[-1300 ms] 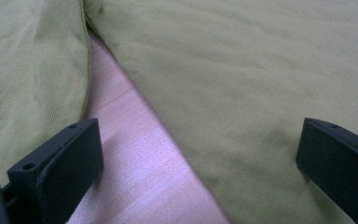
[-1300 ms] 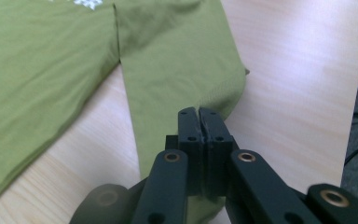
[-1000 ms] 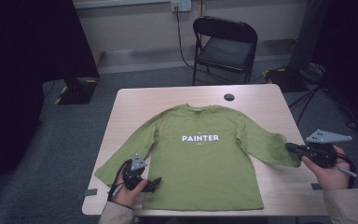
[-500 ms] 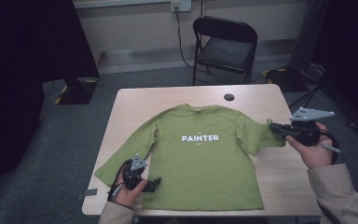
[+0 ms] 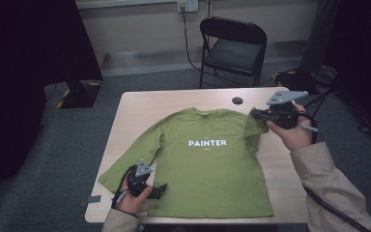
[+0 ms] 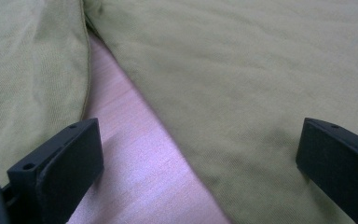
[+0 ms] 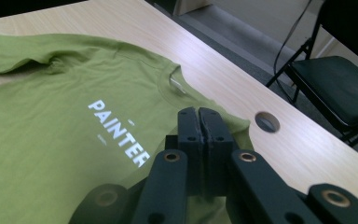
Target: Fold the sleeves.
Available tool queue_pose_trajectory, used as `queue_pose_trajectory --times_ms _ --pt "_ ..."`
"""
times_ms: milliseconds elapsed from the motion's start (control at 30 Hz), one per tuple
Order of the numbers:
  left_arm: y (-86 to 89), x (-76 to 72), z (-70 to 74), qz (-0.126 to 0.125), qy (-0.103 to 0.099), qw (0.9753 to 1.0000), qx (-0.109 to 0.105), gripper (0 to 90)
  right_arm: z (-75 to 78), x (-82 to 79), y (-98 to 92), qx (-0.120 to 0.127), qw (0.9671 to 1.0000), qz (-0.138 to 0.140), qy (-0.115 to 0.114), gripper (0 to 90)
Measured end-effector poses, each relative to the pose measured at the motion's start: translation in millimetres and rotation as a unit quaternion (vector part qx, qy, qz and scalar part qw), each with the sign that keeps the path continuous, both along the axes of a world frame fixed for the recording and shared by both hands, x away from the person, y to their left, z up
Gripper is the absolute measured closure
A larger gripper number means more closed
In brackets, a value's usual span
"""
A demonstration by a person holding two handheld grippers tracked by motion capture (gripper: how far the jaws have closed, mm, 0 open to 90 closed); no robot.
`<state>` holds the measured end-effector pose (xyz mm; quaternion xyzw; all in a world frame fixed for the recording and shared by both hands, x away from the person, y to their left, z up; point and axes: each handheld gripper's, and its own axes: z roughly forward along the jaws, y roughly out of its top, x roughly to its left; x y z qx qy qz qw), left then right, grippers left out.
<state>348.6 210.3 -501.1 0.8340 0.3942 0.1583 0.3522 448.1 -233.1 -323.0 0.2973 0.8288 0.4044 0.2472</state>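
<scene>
The green shirt (image 5: pixel 207 164) lies flat on the worktop (image 5: pixel 140 104), but its right sleeve (image 5: pixel 252 128) has now swung inward over the chest, pinched in the right tongs (image 5: pixel 255 114): folding has begun. The left tongs (image 5: pixel 160 189) gape wide beside the other sleeve

The green long-sleeved cloth shirt (image 5: pixel 207 169) is matt, finely knitted cotton-like fabric with smooth white printed letters. The pale wood-grain desk (image 5: pixel 140 108) looks smooth with a faint sheen. The right tool (image 7: pixel 199 122) is matt black plastic.

The right gripper (image 5: pixel 254 114) has carried the shirt's sleeve (image 5: pixel 253 130) inward over its body.
</scene>
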Motion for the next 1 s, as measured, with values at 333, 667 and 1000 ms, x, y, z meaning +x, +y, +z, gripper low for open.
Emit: queue_pose_trajectory --times_ms 333,667,1000 --pt "0.0 0.0 0.0 0.000 0.000 1.0000 0.000 0.0 -5.7 33.7 65.2 -0.004 0.9988 0.047 0.013 88.4" --pt "-0.1 0.0 -0.1 0.000 0.000 1.0000 -0.001 0.0 -10.3 46.6 104.4 -0.013 0.9971 0.074 0.017 88.2" --pt "0.0 0.0 -0.1 0.000 0.000 1.0000 -0.001 0.0 -26.3 58.2 125.5 -0.018 0.9954 0.087 0.034 87.6"
